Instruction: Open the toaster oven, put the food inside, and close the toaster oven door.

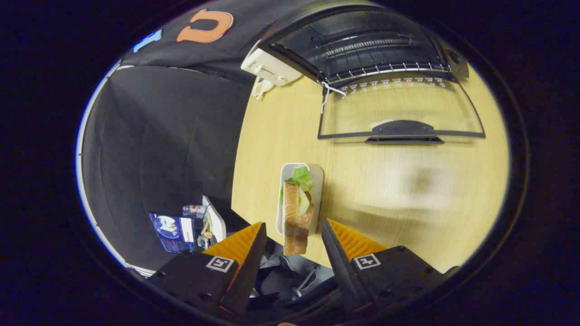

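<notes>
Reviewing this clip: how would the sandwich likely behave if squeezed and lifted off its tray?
The sandwich looks soft, so it probably compresses. Loose lettuce at its far end may slip out. It overhangs the white tray, so it might tip. The tongs are open around it.

No legible text anywhere. Toaster oven door (401, 111), lying open on the worktop: a row of small pale printed marks along its hinge edge, too small and blurred to read. Each of the fingers (242, 253) carries a square black-and-white coded tag on its housing; a pattern, not words. White control panel (271, 67) at the oven's left end: knobs visible, any markings unreadable. Gripper (292, 235) fingers stand apart, gripping nothing.
</notes>
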Action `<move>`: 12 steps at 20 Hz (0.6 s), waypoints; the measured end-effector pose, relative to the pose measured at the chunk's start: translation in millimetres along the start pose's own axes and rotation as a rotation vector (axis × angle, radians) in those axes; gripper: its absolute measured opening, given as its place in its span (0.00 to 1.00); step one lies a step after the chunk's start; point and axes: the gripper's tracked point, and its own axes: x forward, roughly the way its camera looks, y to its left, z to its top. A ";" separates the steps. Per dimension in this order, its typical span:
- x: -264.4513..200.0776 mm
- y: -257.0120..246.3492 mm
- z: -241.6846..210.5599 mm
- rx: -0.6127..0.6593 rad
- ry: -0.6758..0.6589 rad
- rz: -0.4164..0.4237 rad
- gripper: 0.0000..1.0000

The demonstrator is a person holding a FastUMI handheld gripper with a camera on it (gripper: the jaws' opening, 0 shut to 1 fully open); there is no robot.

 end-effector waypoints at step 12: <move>15.0 12.1 -10.9 -0.016 0.098 0.060 0.33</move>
